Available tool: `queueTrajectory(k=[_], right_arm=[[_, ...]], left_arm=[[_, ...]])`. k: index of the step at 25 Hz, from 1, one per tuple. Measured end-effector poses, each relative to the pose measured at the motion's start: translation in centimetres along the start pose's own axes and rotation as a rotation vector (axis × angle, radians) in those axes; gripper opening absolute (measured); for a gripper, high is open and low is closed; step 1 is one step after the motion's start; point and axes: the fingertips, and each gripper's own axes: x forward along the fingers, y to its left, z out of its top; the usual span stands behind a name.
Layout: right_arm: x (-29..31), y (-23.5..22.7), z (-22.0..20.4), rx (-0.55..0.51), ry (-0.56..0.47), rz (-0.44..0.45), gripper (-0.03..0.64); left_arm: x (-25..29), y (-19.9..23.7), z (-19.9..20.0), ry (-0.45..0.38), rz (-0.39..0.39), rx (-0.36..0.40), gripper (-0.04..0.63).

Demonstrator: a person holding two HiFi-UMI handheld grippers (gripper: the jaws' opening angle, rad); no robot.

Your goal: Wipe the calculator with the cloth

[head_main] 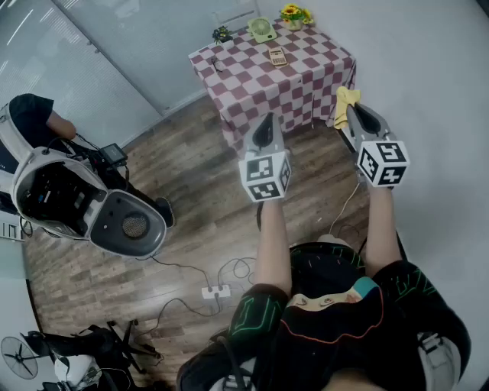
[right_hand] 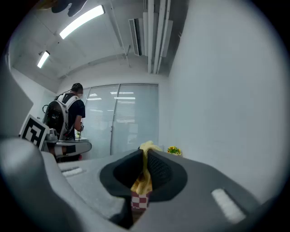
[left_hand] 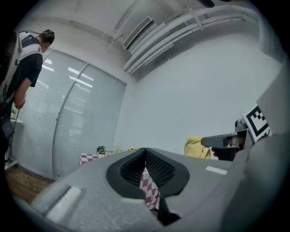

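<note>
The tan calculator (head_main: 277, 56) lies on a small table with a red-and-white checkered cover (head_main: 260, 88), far ahead of me in the head view. My right gripper (head_main: 348, 108) is shut on a yellow cloth (head_main: 344, 104), held in the air before the table's right corner. In the right gripper view the cloth (right_hand: 144, 177) hangs pinched between the jaws. My left gripper (head_main: 267, 120) hovers before the table's front edge, shut with nothing in it. In the left gripper view its jaws meet at the tips of the left gripper (left_hand: 145, 151), and the checkered cover (left_hand: 150, 189) shows below them.
A green fan (head_main: 262, 29), yellow flowers (head_main: 294, 13) and a small plant (head_main: 222, 33) stand at the table's back. A person (head_main: 37, 121) with a white device (head_main: 92, 206) is at the left. A power strip (head_main: 215, 291) and cables lie on the wooden floor.
</note>
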Motion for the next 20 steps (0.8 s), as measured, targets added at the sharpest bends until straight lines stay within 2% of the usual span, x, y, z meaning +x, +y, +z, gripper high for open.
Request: queueTrajectory(k=[3,7,11,20], right_arm=[[0.6,0.2,0.3,0.033,-0.015,-0.019,0.034],[1.5,-0.1,0.9,0.012,-0.02,-0.01,0.034],[2.0,-0.6,0.1,0.009,-0.004,-0.022,0.034],[4.5,-2.2,-0.7,-0.001,0.056,-0.031,0.034]], left_arm=[[-0.1,1.4,0.0,0.008,0.014,0.012,0.011],[0.4,3.3,0.0,0.008,0.058,0.003,0.011],[1.4,3.2,-0.8,0.007,0.039,0.005,0.011],[4.5,4.4,-2.2,0.037,0.027,-0.055,0.011]])
